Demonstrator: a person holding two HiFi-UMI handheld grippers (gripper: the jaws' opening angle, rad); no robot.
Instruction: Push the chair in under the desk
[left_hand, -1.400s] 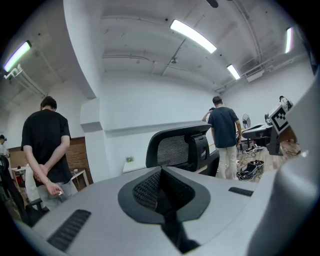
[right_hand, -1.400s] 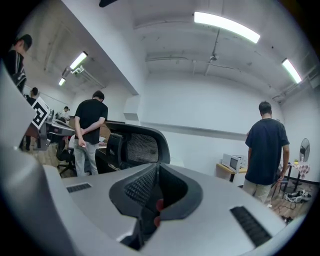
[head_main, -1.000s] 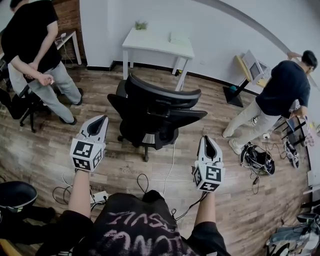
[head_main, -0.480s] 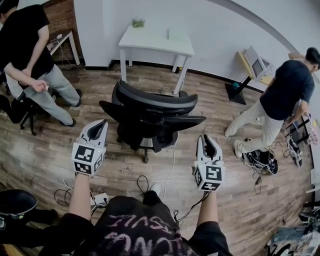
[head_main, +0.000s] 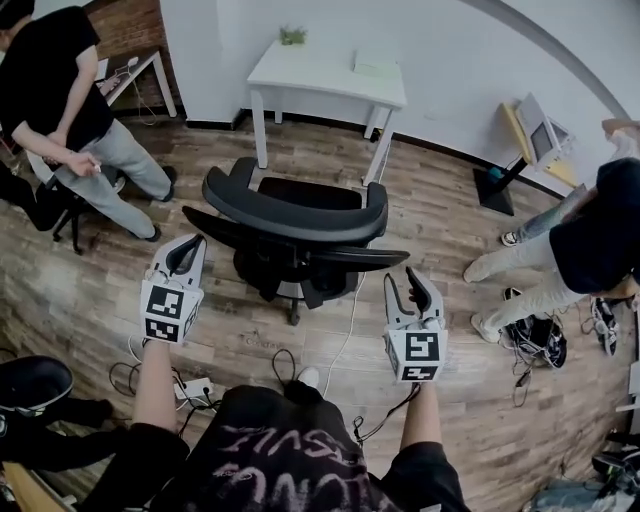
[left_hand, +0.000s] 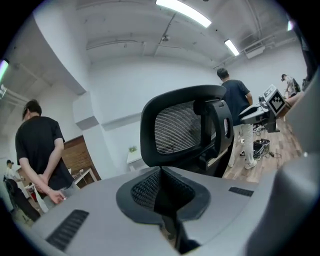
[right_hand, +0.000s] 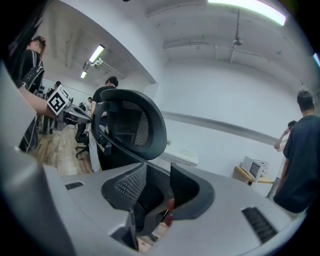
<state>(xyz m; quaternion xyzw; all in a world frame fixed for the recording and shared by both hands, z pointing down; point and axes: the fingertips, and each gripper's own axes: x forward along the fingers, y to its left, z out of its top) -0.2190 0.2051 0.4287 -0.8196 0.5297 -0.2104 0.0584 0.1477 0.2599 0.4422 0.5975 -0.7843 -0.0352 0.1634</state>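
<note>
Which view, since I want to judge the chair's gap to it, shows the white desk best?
The head view: the white desk shows whole from above, with the chair just in front of it. The left gripper view catches only a sliver beside the chair, the right gripper view only its top past the chair's back.

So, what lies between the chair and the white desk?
Nothing: in the head view only bare wooden floor separates the chair from the desk.

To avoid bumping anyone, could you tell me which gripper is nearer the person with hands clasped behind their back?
Left. The left gripper is left of the chair, toward that person but apart; the right gripper is right of the chair.
</note>
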